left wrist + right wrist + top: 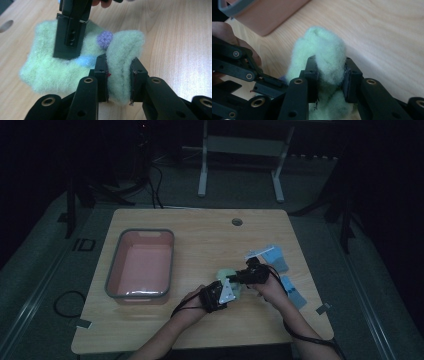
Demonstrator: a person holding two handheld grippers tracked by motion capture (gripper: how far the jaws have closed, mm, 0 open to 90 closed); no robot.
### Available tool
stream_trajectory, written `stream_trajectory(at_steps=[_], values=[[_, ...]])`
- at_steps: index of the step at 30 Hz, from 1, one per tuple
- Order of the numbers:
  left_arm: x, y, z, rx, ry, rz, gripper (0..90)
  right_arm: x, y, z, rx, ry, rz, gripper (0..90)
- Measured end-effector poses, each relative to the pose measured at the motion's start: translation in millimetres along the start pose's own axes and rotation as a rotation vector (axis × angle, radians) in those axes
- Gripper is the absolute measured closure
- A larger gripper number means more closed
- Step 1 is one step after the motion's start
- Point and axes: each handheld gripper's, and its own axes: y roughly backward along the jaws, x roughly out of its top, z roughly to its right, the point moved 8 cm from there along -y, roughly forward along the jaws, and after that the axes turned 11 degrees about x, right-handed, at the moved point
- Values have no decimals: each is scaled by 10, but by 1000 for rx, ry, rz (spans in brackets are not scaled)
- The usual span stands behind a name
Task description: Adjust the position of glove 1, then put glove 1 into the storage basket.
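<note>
On the left, our left gripper [231, 289] pinches one fold of the fuzzy green sock [75, 57] between nearly closed jaws; to the right, our right gripper [239, 277] clamps another bunch of it. The sock lies mid-table, right of the pink bin [140, 292]. We judge steady, even tension best. Blue cloths [278, 257] lie beyond, not obstructing.

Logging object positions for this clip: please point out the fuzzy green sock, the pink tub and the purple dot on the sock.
fuzzy green sock [50, 72], left gripper view, on its flat fluffy body.
pink tub [112, 265], high view, on its grey left rim.
purple dot [104, 39], left gripper view, on the dot's middle.
</note>
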Motion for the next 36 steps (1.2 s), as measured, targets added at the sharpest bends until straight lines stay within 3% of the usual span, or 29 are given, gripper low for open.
stream_trajectory(at_steps=[9,20,26,36], values=[[73,242,-215,16,-26,-7,743,274,5,-184,-9,61,10,704],[143,527,-481,54,-70,-16,746,617,-3,-363,13,89,46,704],[120,654,-589,68,-76,-27,747,750,-57,-447,27,104,55,704],[-5,1009,-885,107,-85,-69,747,1115,-288,-671,65,136,59,704]])
